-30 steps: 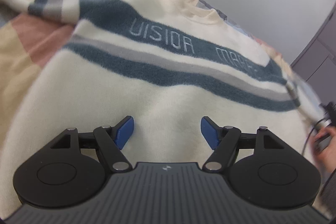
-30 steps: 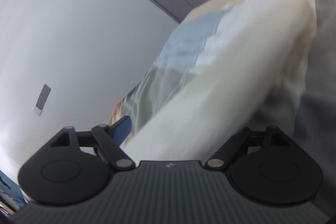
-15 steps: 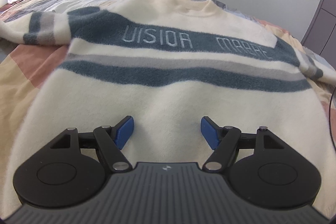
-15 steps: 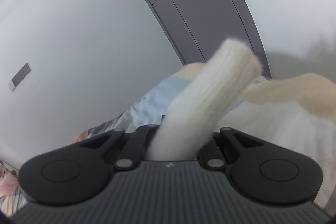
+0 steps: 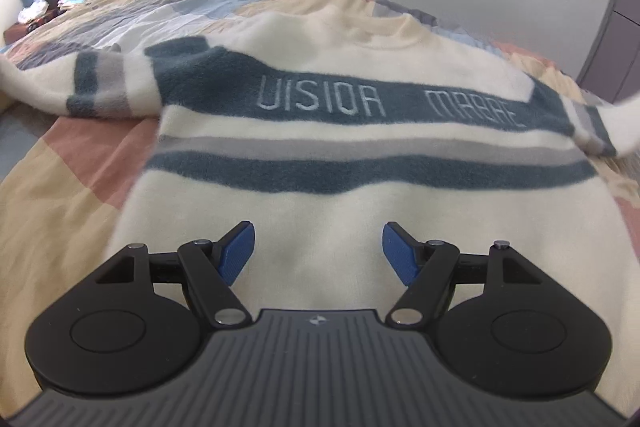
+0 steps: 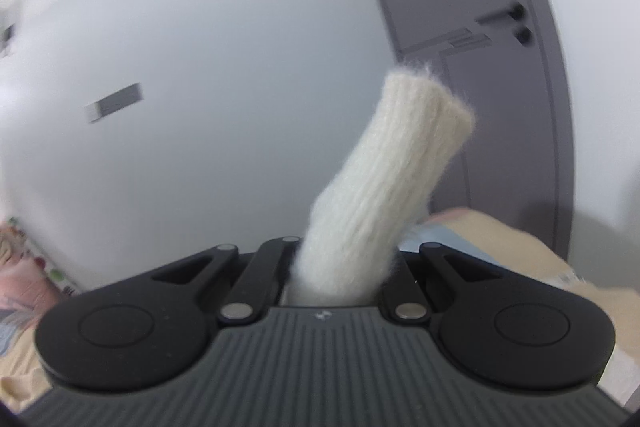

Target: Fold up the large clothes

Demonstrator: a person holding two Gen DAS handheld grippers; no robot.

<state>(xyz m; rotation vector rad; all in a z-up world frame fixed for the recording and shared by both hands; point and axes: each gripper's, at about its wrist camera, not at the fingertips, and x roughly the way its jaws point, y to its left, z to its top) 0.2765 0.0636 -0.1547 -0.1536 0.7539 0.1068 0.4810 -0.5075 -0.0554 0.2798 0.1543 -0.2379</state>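
Right gripper (image 6: pixel 340 279) fingertips hidden behind cream cuff (image 6: pixel 384 187); clamped on it, cuff sticks up past wall; left gripper (image 5: pixel 318 251) low over sweater (image 5: pixel 340 131), fingers wide apart, holding nothing; sweater flat on bed (image 5: pixel 52 203).

Left wrist view: low, close over sweater (image 5: pixel 320 211), facing collar. Right wrist view: tilted up toward door (image 6: pixel 516 75).

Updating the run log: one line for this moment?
left gripper: open above sweater | right gripper: shut on cuff, raised | sweater flat on bed
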